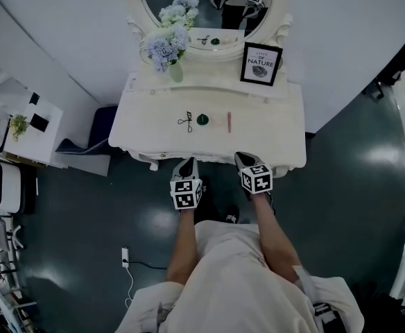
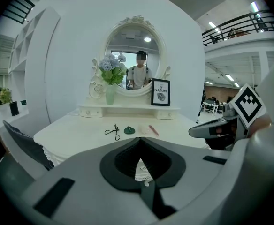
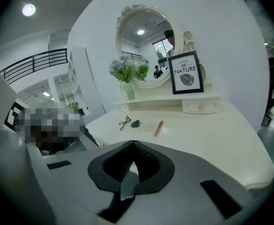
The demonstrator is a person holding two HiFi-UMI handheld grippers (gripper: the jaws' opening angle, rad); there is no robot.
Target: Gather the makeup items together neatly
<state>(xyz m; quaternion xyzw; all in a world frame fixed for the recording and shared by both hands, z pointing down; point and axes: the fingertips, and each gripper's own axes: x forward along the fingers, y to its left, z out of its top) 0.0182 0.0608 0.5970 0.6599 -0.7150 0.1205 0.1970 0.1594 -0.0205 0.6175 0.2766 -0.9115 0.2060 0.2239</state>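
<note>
Makeup items: set in a short crosswise row on the vanity table (image 1: 279, 148), ahead of both grippers and well apart from them. Eyelash curler (image 1: 186, 121) straight ahead of the left gripper (image 1: 186, 164), lengthwise roughly front to back. Then a green round piece (image 1: 202, 119) and a pale round piece (image 1: 217, 121). Pink stick (image 1: 229, 121) last, ahead and slightly left of the right gripper (image 1: 244, 159), long axis pointing away toward the mirror (image 1: 209, 5). Both forearms stretched forward, side by side, grippers tilted down over the table's near edge. Jaws of both pressed together, nothing between them.
</note>
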